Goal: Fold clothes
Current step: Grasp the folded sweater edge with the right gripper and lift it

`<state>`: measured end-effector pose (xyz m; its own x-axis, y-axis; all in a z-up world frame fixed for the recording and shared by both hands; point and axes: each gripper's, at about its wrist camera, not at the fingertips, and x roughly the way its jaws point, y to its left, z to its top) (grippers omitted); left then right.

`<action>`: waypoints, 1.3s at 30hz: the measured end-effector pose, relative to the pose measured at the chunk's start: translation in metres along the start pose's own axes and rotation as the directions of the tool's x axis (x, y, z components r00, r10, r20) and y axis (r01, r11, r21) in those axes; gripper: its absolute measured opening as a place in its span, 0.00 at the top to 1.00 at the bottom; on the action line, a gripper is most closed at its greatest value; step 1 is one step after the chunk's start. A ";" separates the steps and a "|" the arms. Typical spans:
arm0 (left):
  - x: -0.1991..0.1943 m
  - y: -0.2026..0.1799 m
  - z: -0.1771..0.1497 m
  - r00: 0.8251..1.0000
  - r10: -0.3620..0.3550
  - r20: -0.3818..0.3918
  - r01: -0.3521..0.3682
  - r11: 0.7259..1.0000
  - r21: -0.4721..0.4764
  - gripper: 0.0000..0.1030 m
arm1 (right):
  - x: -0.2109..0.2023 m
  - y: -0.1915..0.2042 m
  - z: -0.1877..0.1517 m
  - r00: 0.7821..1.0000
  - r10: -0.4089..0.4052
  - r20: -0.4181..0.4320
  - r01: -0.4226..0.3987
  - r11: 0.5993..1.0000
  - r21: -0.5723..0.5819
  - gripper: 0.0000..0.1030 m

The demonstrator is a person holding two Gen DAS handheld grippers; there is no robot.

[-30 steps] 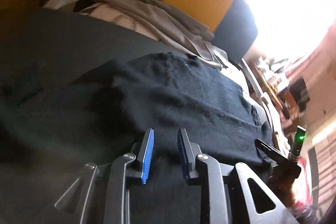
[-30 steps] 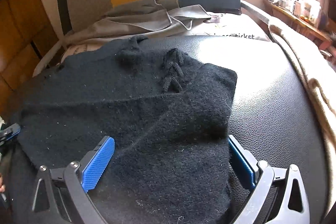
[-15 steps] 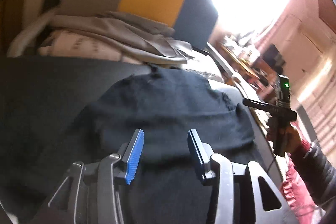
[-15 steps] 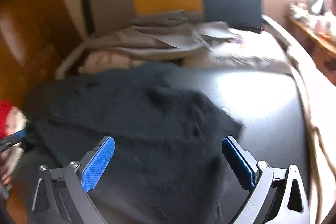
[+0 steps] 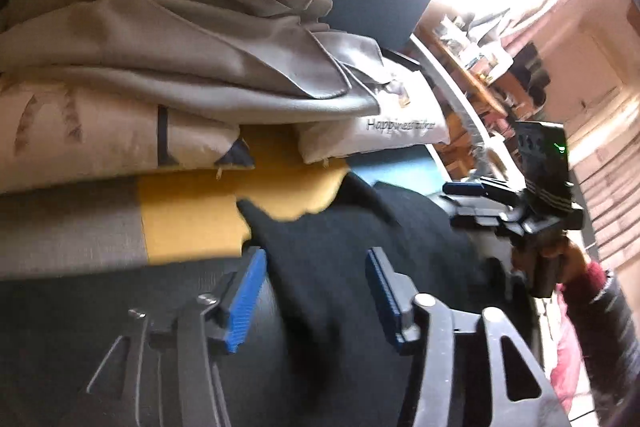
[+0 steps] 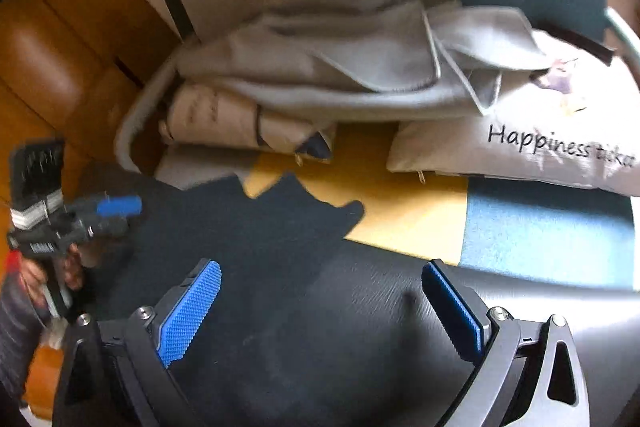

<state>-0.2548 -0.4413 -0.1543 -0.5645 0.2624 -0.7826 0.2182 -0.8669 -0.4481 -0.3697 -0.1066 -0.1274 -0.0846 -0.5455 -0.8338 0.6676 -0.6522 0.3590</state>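
A black knitted garment lies on a black leather surface, its far edge reaching the yellow cushion. In the left wrist view my left gripper is open, its blue pads either side of the garment, gripping nothing. My right gripper shows at the right of that view. In the right wrist view the garment lies left of centre. My right gripper is wide open and empty above the garment's right edge. My left gripper appears at the left of that view.
A pile of grey clothes rests on cushions at the back. A white pillow printed "Happiness" lies at the right. A yellow, grey and blue cushion borders the leather surface. Brown padded wall stands at the left.
Both grippers have moved forward toward the garment's far edge and the clothes pile. The left gripper's jaws have opened wider. The garment now looks narrower and more bunched.
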 end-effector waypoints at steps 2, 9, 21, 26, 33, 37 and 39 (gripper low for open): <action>0.023 0.001 0.010 0.998 0.006 -0.058 -0.006 1.000 -0.007 0.39 | 0.016 -0.005 0.006 0.998 0.042 -0.042 -0.043 0.999 -0.021 0.00; 0.045 -0.013 0.015 0.995 0.059 -0.082 -0.057 0.998 0.026 0.88 | 0.030 0.010 0.012 0.983 0.183 -0.027 -0.184 0.982 -0.041 0.84; -0.097 -0.092 -0.100 0.941 -0.045 0.335 -0.014 0.985 0.170 0.88 | -0.083 0.090 -0.054 0.949 0.258 0.180 -0.230 0.959 -0.165 0.90; -0.112 -0.097 -0.176 0.946 -0.055 0.319 0.004 0.987 0.159 0.80 | -0.104 0.118 -0.145 0.938 0.306 0.161 -0.275 0.943 -0.190 0.86; -0.119 -0.066 -0.228 0.956 -0.084 0.280 0.093 0.995 -0.020 0.75 | -0.109 0.099 -0.243 0.924 0.330 0.192 -0.336 0.942 -0.003 0.64; -0.127 -0.063 -0.224 0.951 -0.072 0.301 0.088 0.995 -0.041 0.71 | -0.116 0.101 -0.242 0.939 0.245 0.241 -0.259 0.965 0.031 0.46; -0.131 -0.061 -0.222 0.948 -0.065 0.312 0.086 0.995 -0.052 0.62 | -0.118 0.106 -0.224 0.938 0.229 0.262 -0.241 0.970 0.014 0.34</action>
<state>-0.0179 -0.3286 -0.1203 -0.7976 0.1731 -0.5777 0.2101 -0.8182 -0.5352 -0.1229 0.0066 -0.0849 -0.1203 -0.7986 -0.5897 0.6577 -0.5091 0.5552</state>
